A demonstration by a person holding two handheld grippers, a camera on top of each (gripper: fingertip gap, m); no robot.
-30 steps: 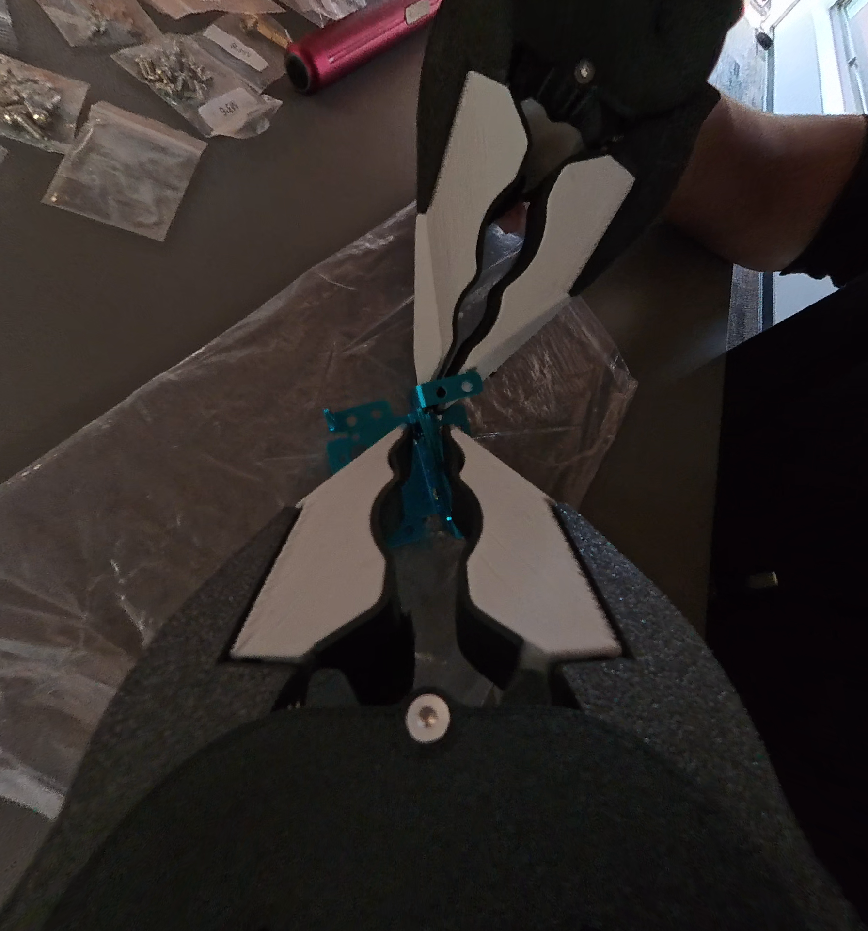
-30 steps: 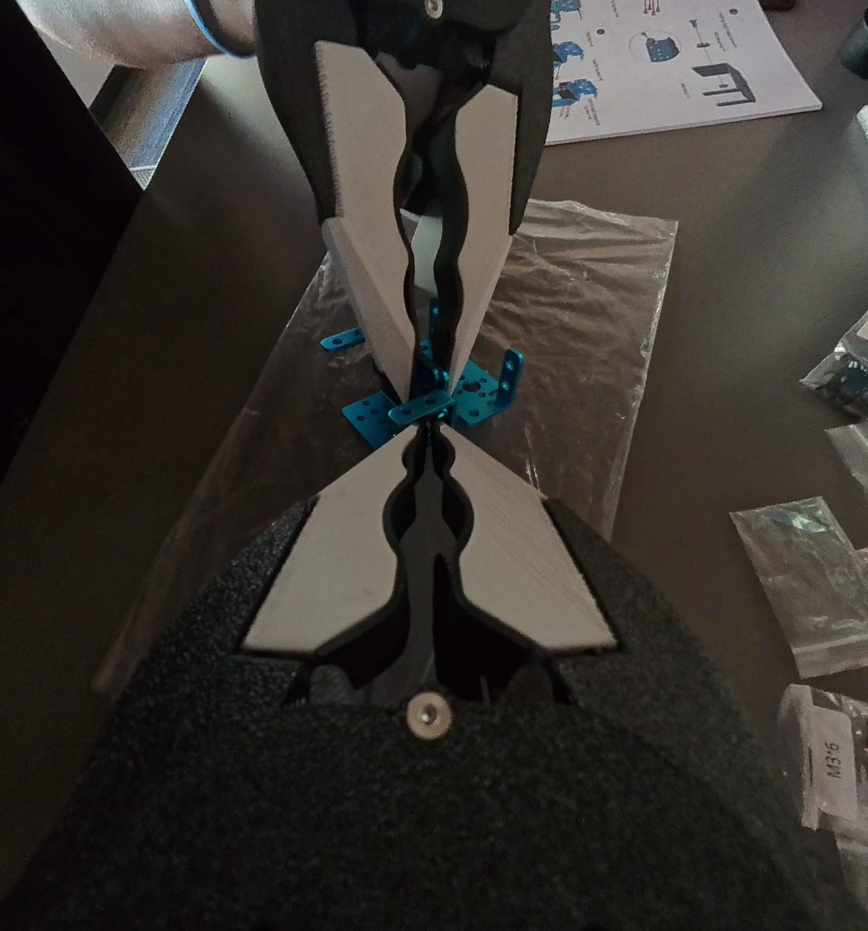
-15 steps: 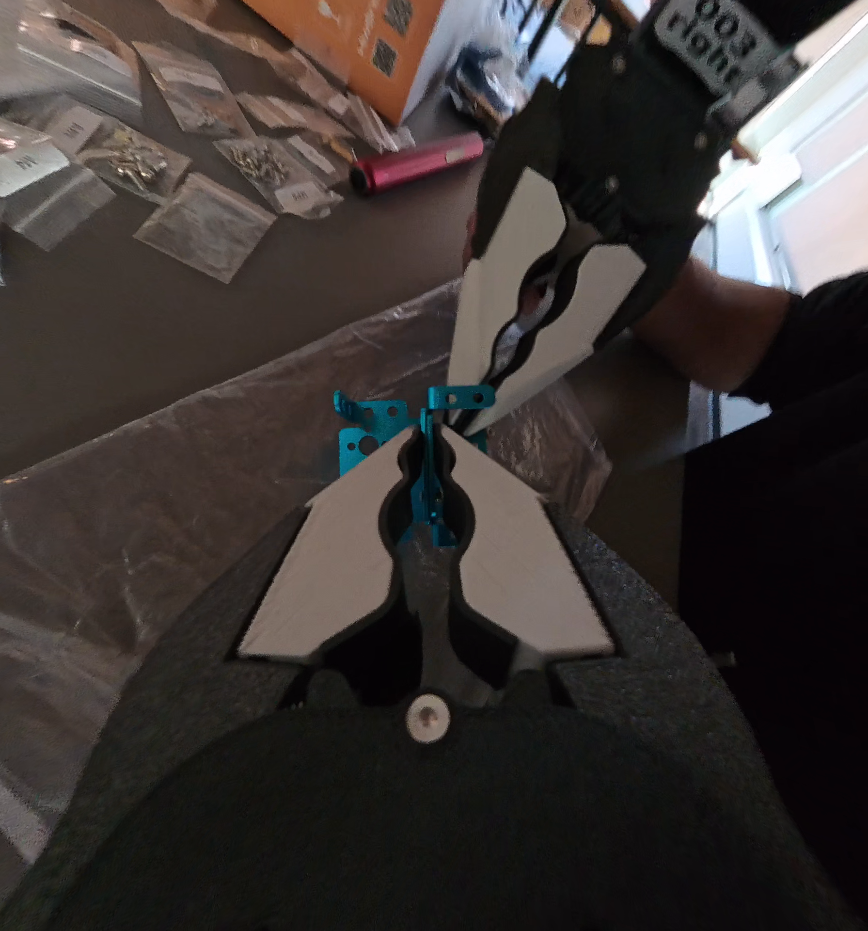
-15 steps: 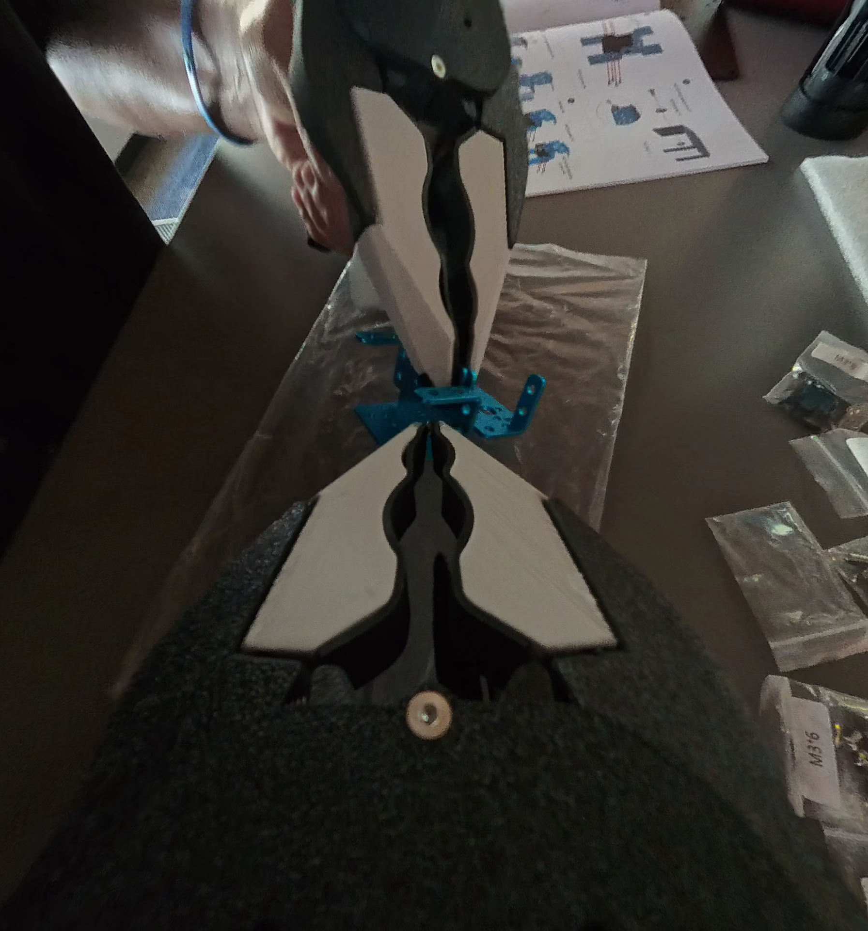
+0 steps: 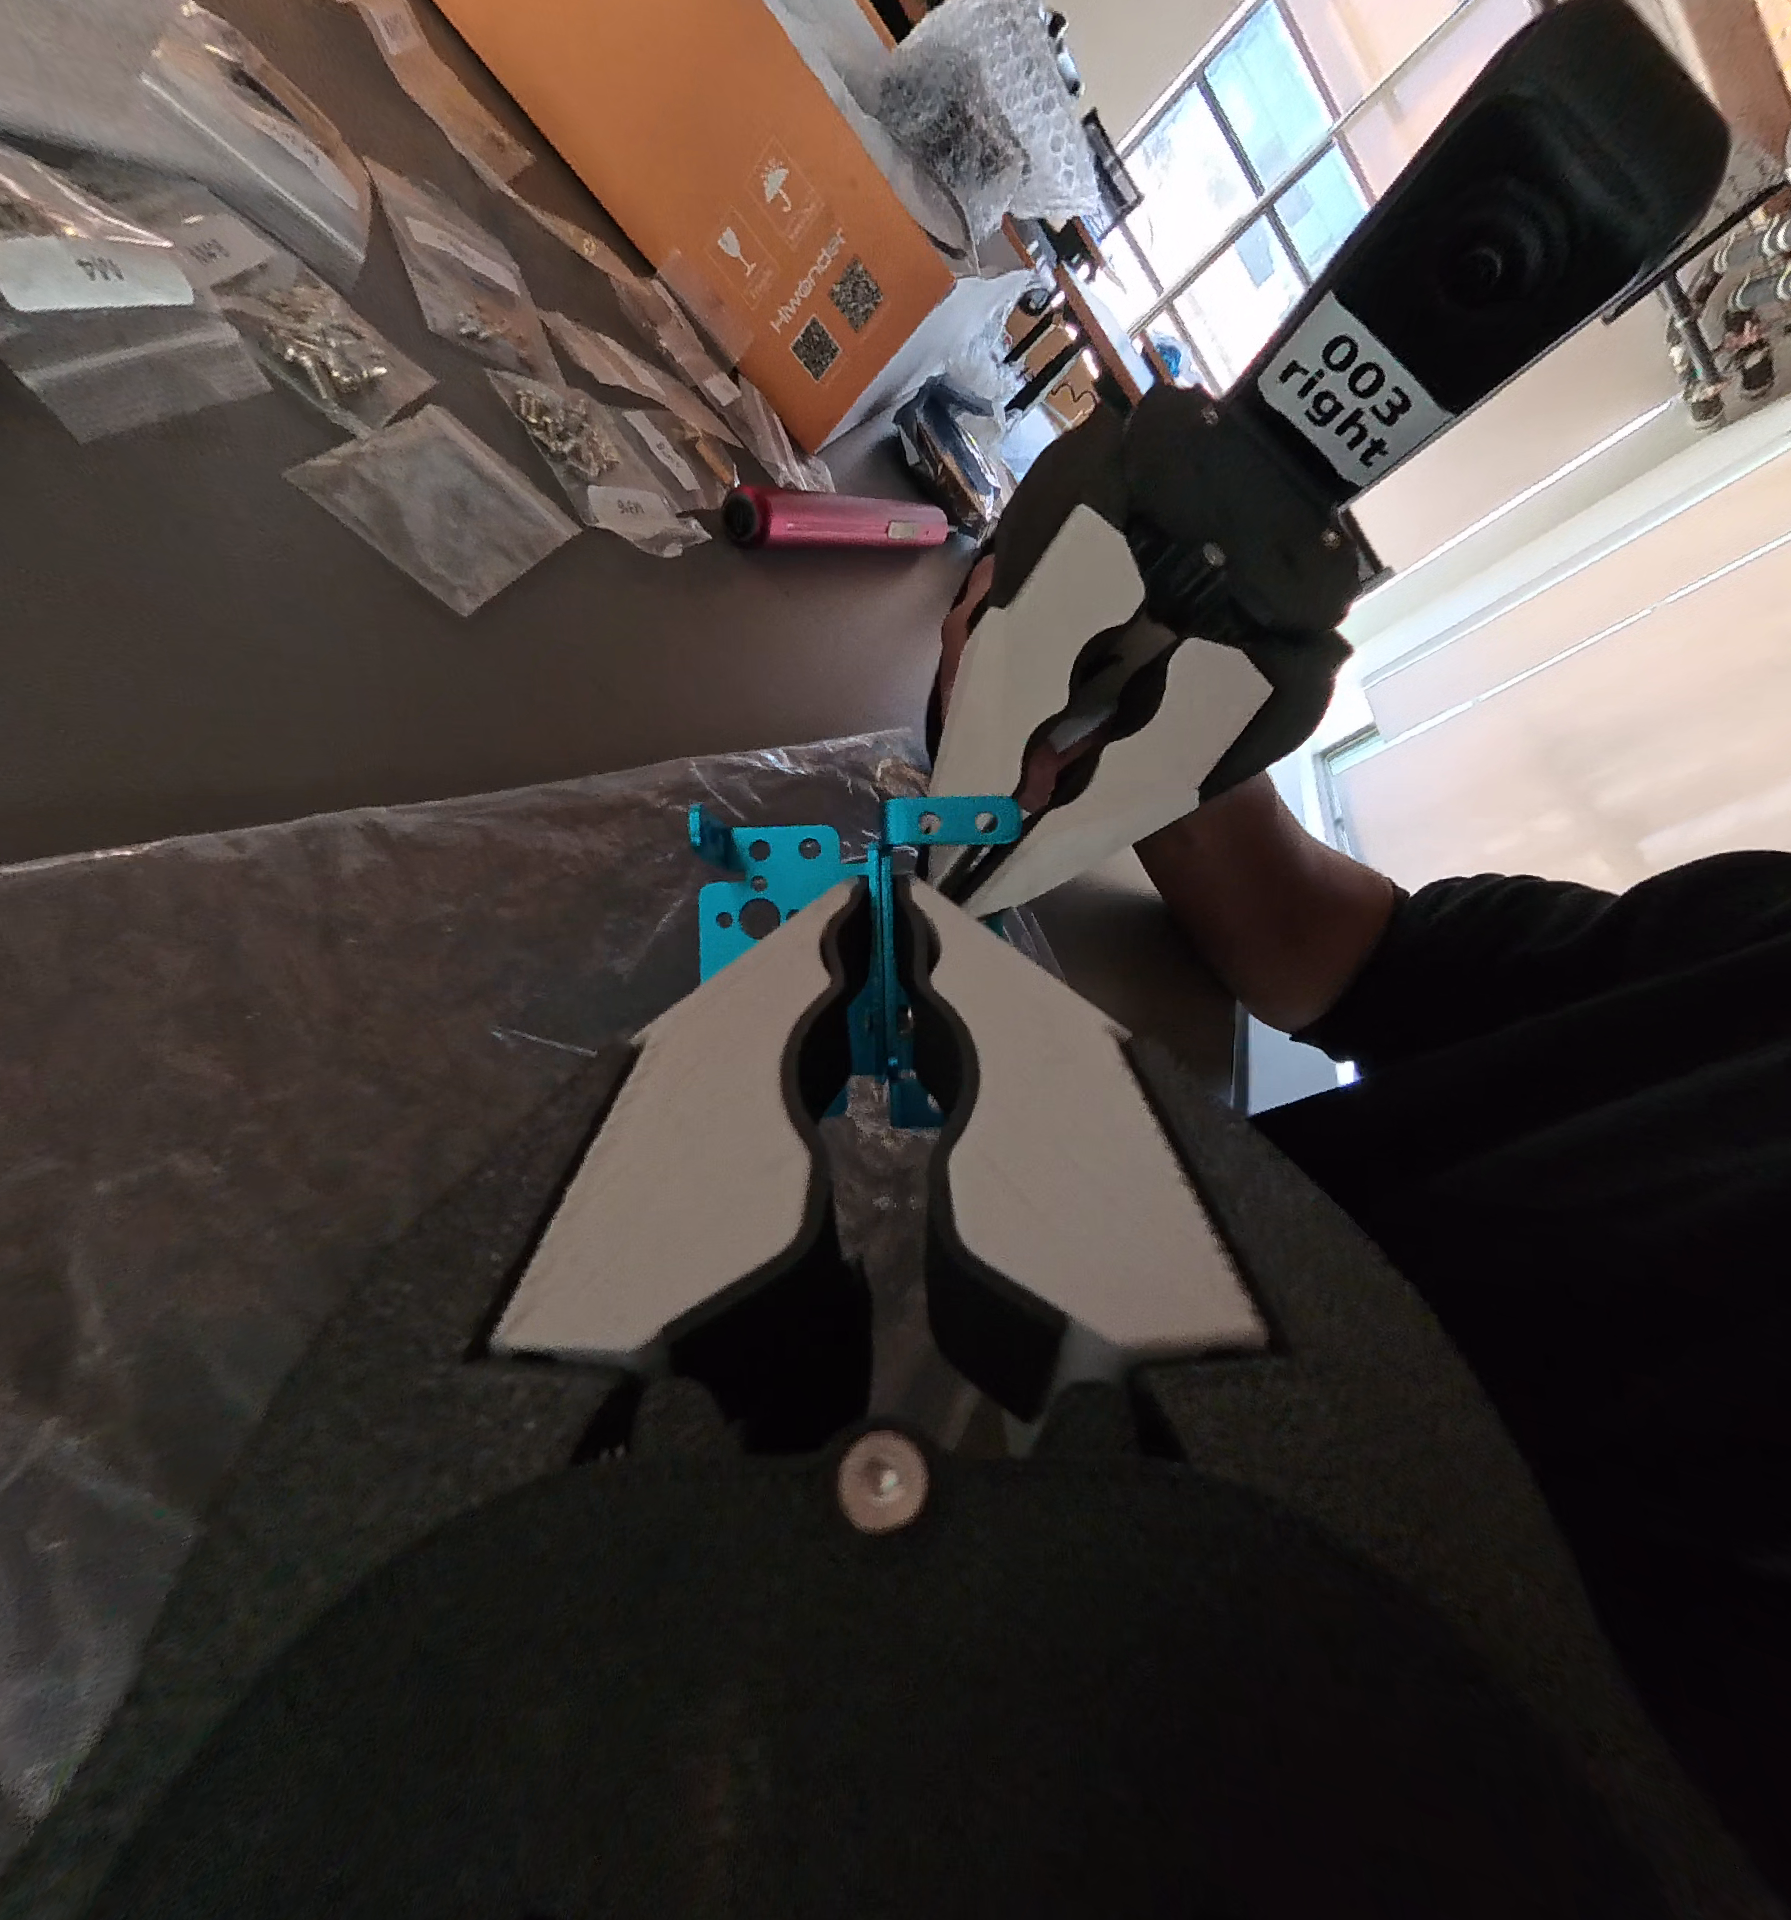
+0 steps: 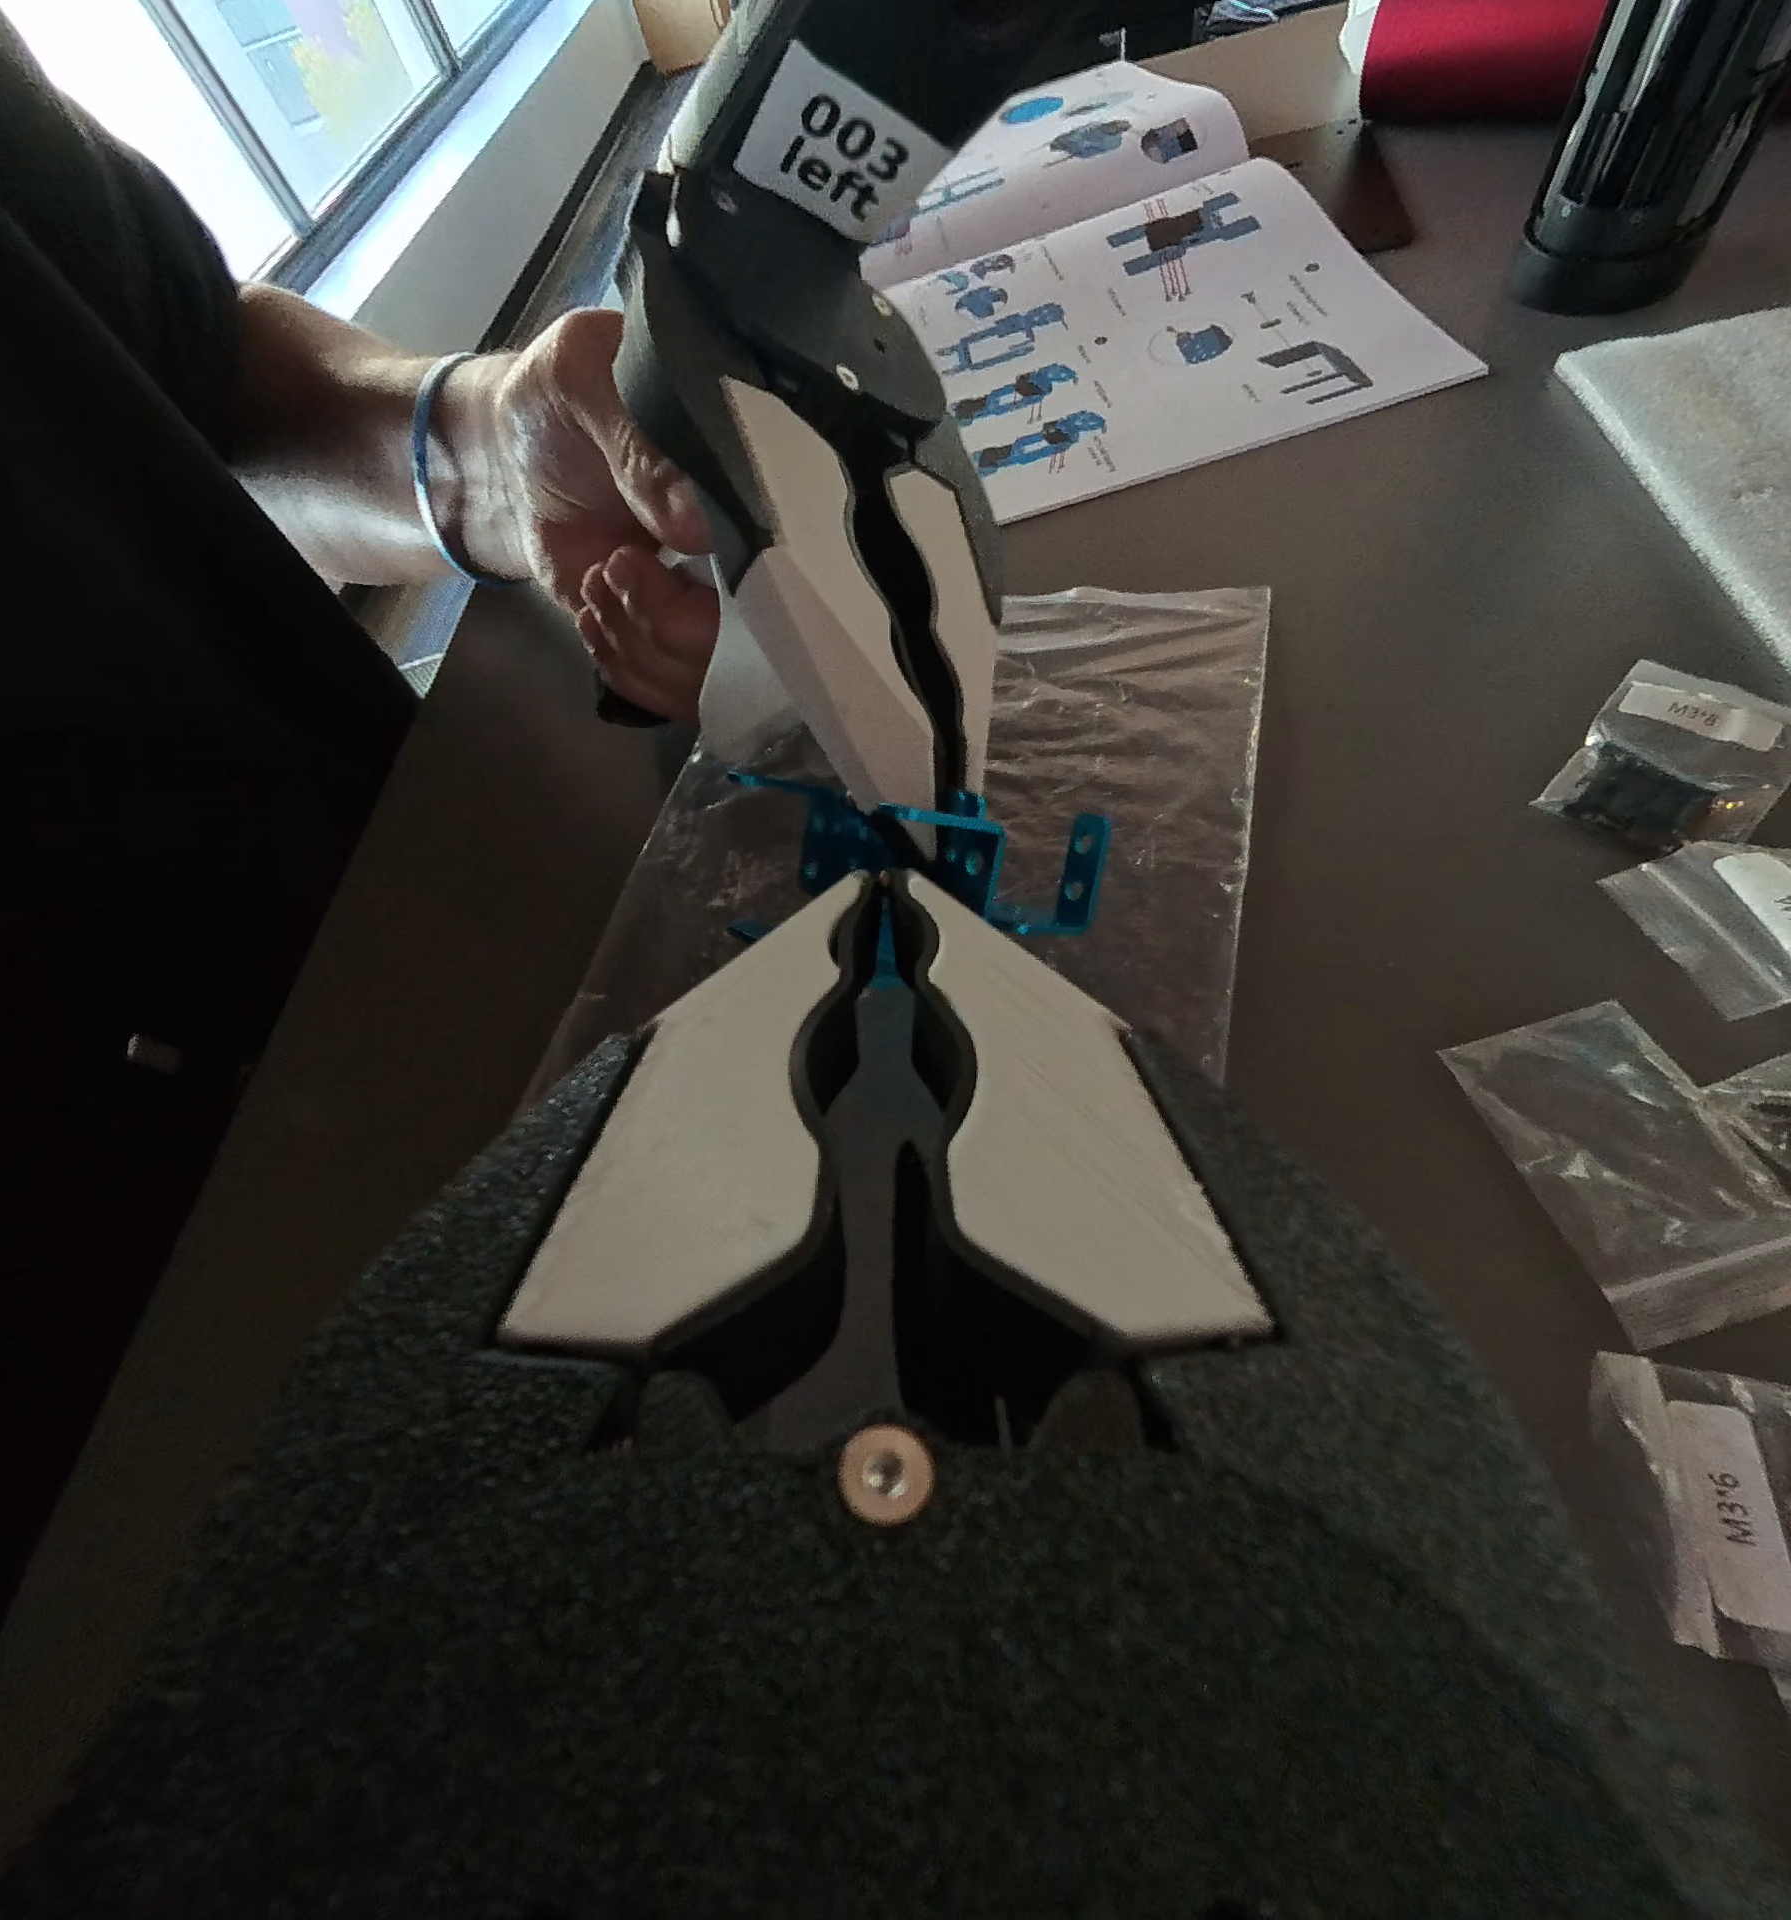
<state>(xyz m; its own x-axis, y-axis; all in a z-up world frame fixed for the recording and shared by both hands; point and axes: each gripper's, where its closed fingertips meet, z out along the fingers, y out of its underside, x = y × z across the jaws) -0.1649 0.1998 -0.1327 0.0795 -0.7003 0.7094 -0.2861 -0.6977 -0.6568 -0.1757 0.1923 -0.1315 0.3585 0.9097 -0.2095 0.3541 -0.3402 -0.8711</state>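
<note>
Two blue metal brackets are off the table now: my left gripper (image 5: 886, 883) is clamped on one long bracket (image 5: 878, 997), my right gripper (image 6: 883, 881) pinches a small drilled bracket (image 5: 948, 824), lifted higher than a second ago and touching tip to tip. A third bracket (image 6: 1073, 868) lies on the clear plastic bag (image 6: 1119, 727). Around it, dark tabletop (image 6: 1390, 644), screw bags (image 5: 330, 348), instruction booklet (image 6: 1182, 343), orange box (image 5: 704, 177), windows behind.

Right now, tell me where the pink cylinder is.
In the left wrist view, the pink cylinder lies on the dark table, above centre, between the small parts bags and the orange box.
</note>
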